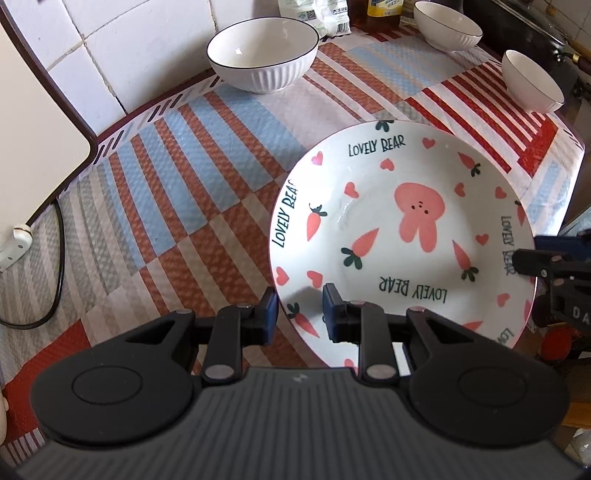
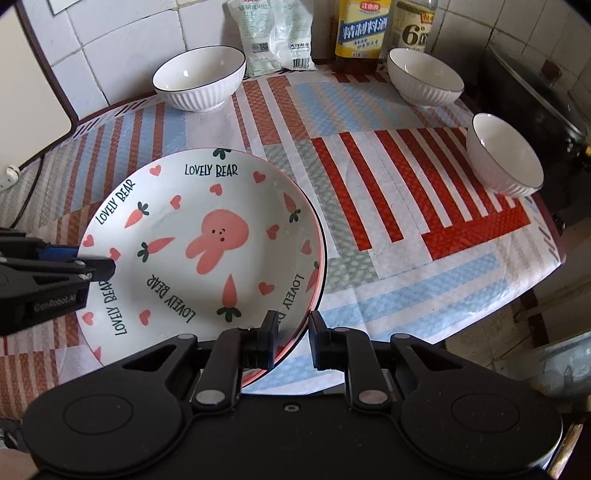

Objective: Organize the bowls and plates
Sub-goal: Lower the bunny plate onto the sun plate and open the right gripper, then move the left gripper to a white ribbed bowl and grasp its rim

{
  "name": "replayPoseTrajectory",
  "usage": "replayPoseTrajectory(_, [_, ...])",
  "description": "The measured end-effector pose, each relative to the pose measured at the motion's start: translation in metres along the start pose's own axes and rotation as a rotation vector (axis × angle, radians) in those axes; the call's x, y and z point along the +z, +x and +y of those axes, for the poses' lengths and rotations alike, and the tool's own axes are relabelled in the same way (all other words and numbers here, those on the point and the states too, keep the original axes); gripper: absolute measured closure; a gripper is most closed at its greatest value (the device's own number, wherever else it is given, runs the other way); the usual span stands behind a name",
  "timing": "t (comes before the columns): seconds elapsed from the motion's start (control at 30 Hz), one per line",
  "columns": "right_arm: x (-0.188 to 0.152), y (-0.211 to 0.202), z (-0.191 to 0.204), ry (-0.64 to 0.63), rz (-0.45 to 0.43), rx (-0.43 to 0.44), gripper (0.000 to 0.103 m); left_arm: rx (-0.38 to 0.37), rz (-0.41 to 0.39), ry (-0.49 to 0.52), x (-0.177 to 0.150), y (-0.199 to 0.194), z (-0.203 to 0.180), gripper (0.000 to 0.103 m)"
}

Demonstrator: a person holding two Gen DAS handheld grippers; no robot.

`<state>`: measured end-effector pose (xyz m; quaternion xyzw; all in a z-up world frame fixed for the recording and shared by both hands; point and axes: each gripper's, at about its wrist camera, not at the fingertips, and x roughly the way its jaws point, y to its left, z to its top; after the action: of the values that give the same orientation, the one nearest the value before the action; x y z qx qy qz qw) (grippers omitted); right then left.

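Observation:
A white plate with a pink rabbit, carrots and hearts lies on the striped tablecloth. A second rim shows under its right side. My left gripper is shut on the plate's near-left rim, one finger over it and one outside. My right gripper straddles the rim on the other side, its pads standing off it, open. Three white ribbed bowls stand apart: back left, back, right.
Against the tiled wall stand two bottles and a plastic bag. A dark pot sits past the table's right side. A white appliance, its cable and a plug strip lie at the left. The table edge drops off at right.

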<state>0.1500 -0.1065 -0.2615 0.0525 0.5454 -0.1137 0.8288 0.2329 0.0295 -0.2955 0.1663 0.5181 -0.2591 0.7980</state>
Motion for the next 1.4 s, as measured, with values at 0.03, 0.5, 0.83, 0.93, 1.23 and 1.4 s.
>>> replayPoseTrajectory(0.03, [-0.002,0.000,0.003,-0.019,-0.015,-0.007,0.076,0.001,-0.003,0.004,-0.001,0.000,-0.001,0.079])
replayPoseTrajectory(0.5, [-0.038,-0.052,0.012,-0.005,-0.222,0.072,0.059,-0.057,-0.068,0.103,-0.029,-0.073,0.000,0.076])
replayPoseTrajectory(0.83, [-0.053,-0.106,0.008,-0.045,-0.312,0.044,0.042,-0.102,-0.134,0.128,-0.037,-0.136,-0.004,0.062])
replayPoseTrajectory(0.93, [-0.056,-0.123,0.001,-0.044,-0.345,0.033,0.037,-0.131,-0.168,0.127,-0.034,-0.151,-0.007,0.058])
replayPoseTrajectory(1.23, [-0.054,-0.157,-0.034,-0.006,-0.402,0.056,0.028,-0.165,-0.245,0.202,-0.008,-0.181,-0.039,0.046])
replayPoseTrajectory(1.4, [-0.051,-0.166,-0.065,-0.028,-0.466,0.040,0.012,-0.148,-0.271,0.235,0.019,-0.185,-0.071,0.038])
